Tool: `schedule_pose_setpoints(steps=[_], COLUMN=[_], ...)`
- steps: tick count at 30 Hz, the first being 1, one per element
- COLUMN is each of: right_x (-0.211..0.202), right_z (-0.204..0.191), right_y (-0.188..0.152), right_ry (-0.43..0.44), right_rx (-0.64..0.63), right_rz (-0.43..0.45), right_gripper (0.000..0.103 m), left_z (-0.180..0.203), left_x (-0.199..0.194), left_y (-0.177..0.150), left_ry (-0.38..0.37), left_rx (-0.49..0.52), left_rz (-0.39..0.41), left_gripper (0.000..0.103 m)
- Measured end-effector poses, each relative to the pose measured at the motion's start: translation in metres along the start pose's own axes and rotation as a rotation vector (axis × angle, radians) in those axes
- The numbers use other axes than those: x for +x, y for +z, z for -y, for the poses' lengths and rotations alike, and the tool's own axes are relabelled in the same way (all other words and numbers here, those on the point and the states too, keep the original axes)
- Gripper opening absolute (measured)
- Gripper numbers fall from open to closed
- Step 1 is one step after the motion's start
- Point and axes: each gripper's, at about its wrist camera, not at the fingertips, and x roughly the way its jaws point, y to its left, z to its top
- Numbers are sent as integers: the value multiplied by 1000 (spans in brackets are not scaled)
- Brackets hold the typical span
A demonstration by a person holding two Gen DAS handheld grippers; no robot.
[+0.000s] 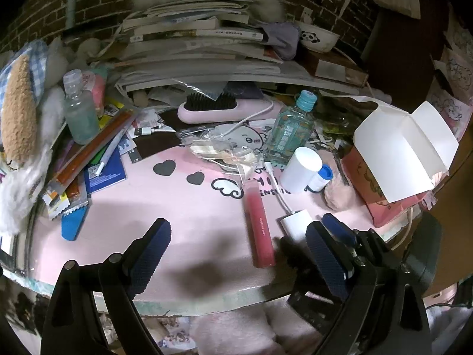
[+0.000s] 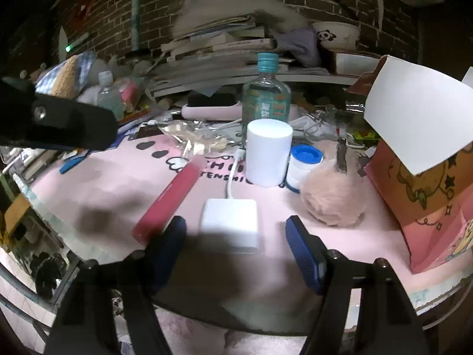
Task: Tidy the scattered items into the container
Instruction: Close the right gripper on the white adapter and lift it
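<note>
Right tool closing in on the white charger block at the near edge of the table.

The right tool is hovering with its jaws parted either side of the white charger block, pads not touching it; the left tool is standing wide open and empty. The block is looking light, rigid and smooth, so a grip across its flat sides suits, minding the trailing cable at 12 o'clock. The red tube at 10 o'clock is looking slick and apt to roll. Farther at 1 o'clock the fluffy pompom is soft; the pink box at 3 o'clock is standing open.
</note>
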Motion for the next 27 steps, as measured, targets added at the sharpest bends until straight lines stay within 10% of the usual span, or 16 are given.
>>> schedule_pose_setpoints(steps=[2, 27], right_x=[-1, -58], right_z=[2, 4], right_y=[0, 25], right_ry=[9, 86], right_rx=[5, -52], right_rz=[6, 180], right_gripper=[38, 38], left_z=[0, -9], left_x=[0, -2], left_y=[-1, -2], left_ry=[-4, 9], left_rx=[-3, -33], left_rz=[2, 2], left_gripper=[92, 92])
